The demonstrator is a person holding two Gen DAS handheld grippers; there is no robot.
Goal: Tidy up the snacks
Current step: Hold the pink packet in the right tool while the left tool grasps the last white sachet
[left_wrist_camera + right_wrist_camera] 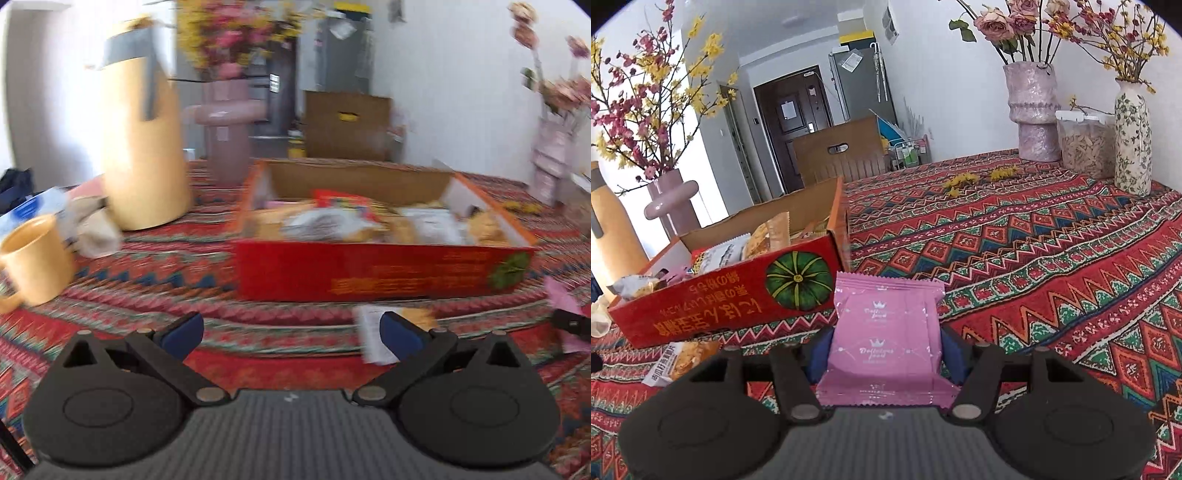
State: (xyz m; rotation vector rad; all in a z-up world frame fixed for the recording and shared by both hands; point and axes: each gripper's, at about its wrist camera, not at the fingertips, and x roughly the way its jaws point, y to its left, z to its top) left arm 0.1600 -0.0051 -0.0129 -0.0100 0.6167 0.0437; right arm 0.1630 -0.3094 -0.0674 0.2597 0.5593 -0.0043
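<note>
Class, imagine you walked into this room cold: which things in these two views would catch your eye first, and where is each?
First, the pink snack packet clamped upright in the right gripper, just in front of the red cardboard box filled with snacks. Under everything lies the red patterned tablecloth. The left gripper hangs open, with a tall yellow jug to the box's left.

Both tongs look alike: the left tongs (291, 328) and right tongs (886, 350) have matte black linkage arms, round silver pivot screws, dark blue pads (184, 330), two rounded black housings and a ribbed grey body.
</note>
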